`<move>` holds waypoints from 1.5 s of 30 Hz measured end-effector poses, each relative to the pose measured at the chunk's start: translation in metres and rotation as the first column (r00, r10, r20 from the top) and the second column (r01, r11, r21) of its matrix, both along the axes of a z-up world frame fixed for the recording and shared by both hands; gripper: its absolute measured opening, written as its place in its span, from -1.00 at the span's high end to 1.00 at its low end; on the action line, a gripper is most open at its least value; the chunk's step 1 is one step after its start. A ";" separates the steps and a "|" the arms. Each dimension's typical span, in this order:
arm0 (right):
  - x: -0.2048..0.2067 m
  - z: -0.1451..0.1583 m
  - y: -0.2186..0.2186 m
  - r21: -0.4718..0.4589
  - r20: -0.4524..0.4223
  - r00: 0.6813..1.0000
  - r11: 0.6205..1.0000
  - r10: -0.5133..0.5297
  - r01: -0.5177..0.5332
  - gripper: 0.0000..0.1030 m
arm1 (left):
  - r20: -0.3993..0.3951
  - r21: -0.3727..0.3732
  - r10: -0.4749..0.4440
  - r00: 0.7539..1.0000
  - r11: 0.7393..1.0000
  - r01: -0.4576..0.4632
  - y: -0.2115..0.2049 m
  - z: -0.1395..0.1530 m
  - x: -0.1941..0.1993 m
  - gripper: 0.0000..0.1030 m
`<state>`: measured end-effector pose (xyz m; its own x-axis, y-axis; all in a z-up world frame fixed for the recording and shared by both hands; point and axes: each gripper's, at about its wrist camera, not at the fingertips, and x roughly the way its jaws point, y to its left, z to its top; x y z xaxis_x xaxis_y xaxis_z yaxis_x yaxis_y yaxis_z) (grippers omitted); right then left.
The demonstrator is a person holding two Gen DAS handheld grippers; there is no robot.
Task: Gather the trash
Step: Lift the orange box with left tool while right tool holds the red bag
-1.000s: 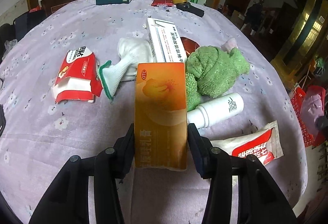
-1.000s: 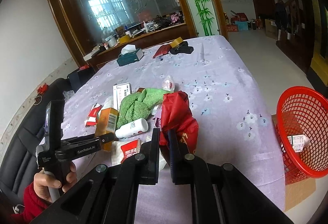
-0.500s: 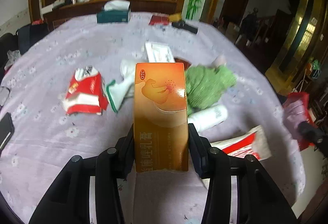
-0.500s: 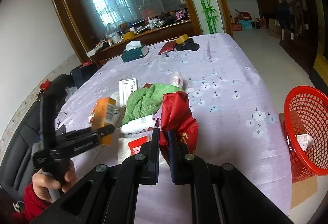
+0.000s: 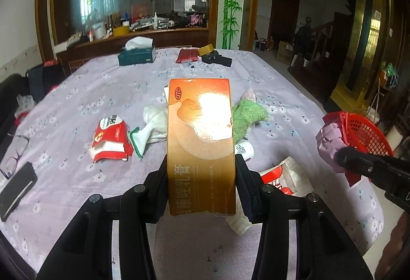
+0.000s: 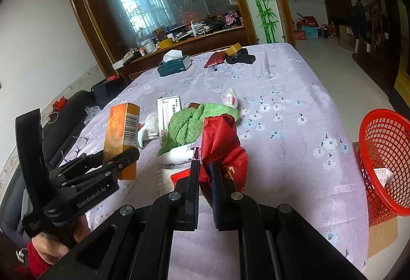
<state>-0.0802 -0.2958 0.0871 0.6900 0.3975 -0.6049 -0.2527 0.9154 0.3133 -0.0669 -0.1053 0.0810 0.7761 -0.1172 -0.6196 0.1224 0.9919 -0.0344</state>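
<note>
Orange carton, tall and rectangular, with glossy front bearing an "OTC" oval, a pale skin-toned illustration washed out by glare, and large Chinese lettering along its lower part; a barcode runs down its narrow side in the right wrist view. The carton stands upright between the jaws of the left gripper, which are clamped on its lower side walls, its top projecting well beyond the fingertips, clear of the lilac flowered tablecloth. Crumpled red bag, with a lilac scrap beside it, is pinched in the closed jaws of the right gripper, above the table edge near the red mesh basket
</note>
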 end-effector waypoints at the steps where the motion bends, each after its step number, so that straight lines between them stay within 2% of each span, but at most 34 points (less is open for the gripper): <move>1: -0.001 0.000 0.001 -0.001 0.001 1.000 1.000 0.002 -0.002 0.83 | 0.007 0.010 0.002 1.000 1.000 -0.002 -0.002 0.000 -0.001 0.13; 15: -0.006 0.003 0.007 -0.002 -0.001 1.000 1.000 0.009 -0.009 0.83 | 0.056 0.078 0.024 0.998 0.997 -0.028 -0.007 0.000 -0.013 0.13; 45: -0.011 0.006 0.016 -0.002 -0.005 1.000 1.000 0.018 -0.018 0.83 | 0.061 0.082 0.025 0.998 0.996 -0.030 -0.004 0.000 -0.017 0.13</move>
